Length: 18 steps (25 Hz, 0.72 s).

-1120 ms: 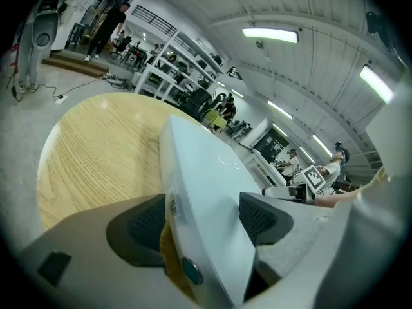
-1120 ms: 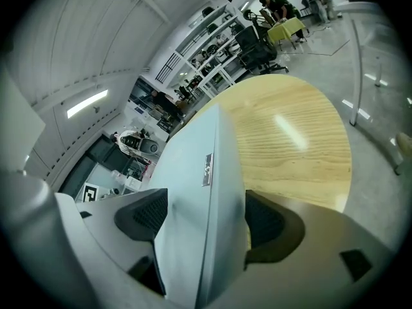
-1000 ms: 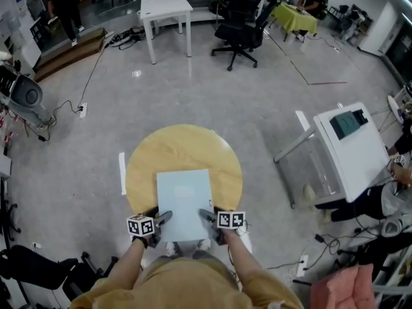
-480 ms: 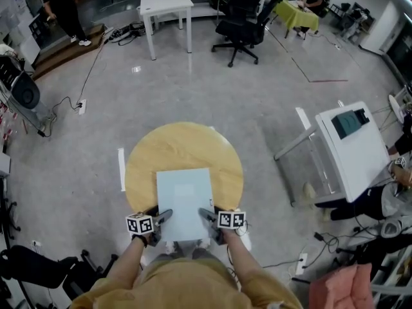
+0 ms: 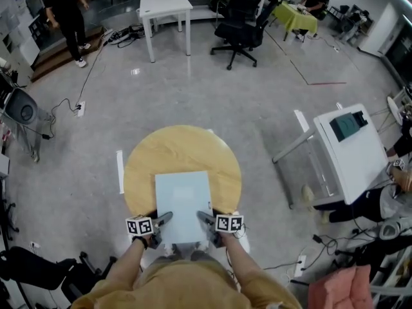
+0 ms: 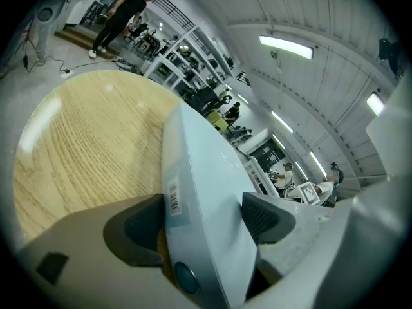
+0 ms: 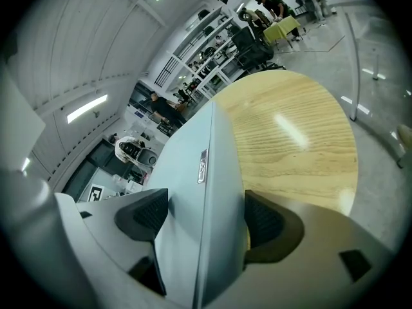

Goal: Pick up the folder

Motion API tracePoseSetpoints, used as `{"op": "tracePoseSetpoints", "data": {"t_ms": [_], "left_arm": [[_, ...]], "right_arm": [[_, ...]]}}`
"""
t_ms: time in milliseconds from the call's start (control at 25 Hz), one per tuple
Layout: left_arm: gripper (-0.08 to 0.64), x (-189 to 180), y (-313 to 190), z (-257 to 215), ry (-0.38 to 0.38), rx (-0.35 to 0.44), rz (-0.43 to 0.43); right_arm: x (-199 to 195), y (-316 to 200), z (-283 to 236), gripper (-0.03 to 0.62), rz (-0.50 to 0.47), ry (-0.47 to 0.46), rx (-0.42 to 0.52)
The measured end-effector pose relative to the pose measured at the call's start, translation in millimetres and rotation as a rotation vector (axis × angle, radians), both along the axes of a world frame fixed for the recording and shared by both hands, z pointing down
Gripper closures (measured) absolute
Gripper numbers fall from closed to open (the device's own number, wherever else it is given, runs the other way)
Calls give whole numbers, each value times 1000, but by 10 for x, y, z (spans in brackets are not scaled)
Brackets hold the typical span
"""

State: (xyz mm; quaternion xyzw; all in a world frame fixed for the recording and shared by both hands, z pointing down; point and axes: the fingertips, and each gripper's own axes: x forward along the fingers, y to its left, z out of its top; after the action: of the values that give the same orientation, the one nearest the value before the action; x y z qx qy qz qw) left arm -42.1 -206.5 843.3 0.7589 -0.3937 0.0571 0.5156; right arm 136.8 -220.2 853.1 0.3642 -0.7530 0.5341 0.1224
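A pale blue folder (image 5: 183, 205) lies flat on the round wooden table (image 5: 180, 148), its near edge over the table's rim toward me. My left gripper (image 5: 162, 223) is at the folder's near left corner. Its jaws have just been opening, and the folder's spine (image 6: 206, 192) sits between the pads with no clear squeeze. My right gripper (image 5: 205, 221) is at the near right corner. In the right gripper view both pads lie against the folder (image 7: 193, 198).
White strips (image 5: 120, 171) lie on the floor left of the table. A white machine on a stand (image 5: 351, 150) is to the right, and a white desk (image 5: 166, 8) and black office chair (image 5: 241, 24) are far behind. A person (image 5: 69, 11) walks at the back left.
The folder and both grippers keep their places on the table. The person at the back left has stepped along.
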Motion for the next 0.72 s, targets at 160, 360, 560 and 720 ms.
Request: {"op": "tracePoseSetpoints", "data": {"t_ms": [160, 360, 560, 720], "left_arm": [[187, -2, -47, -28, -24, 31, -17], [187, -2, -106, -98, -50, 75, -28], [187, -30, -221, -334, -66, 150, -42], [189, -54, -291, -542, -67, 210, -46]], "right_arm": [[-8, -9, -16, 252, 11, 22, 2], [-3, -70, -97, 253, 22, 50, 51], [-34, -218, -329, 253, 6, 51, 130], [-67, -311, -559, 253, -10, 59, 200]]}}
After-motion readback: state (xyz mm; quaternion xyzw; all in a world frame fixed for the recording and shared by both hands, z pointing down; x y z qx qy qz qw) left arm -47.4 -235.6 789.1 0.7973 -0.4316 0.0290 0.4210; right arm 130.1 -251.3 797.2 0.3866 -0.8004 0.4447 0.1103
